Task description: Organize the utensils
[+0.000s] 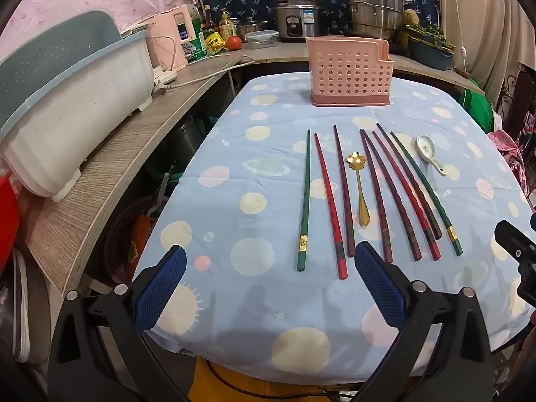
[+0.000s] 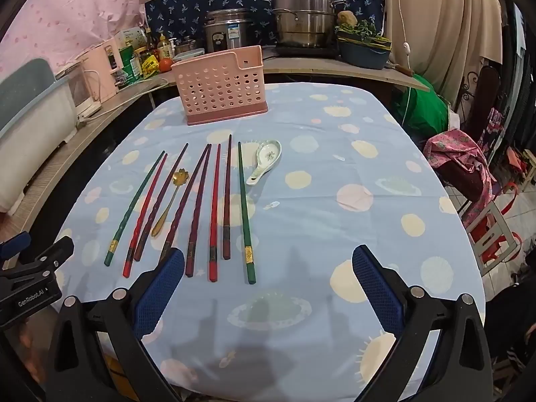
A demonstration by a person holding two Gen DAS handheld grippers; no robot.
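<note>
Both the left hand-held gripper (image 1: 269, 284) and right hand-held gripper (image 2: 268, 284) hover wide and empty. Chopsticks (image 1: 385, 191) lie close together mid-counter, near the far pink holder (image 1: 350, 70); a grab could pinch two or roll neighbours.

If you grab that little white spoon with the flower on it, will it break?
The white spoon looks ceramic, so it is probably stiff and could chip if dropped. Its glossy glaze may slip between pads. It lies bowl-up on the soft tablecloth, so it would likely rock or slide when pushed.
</note>
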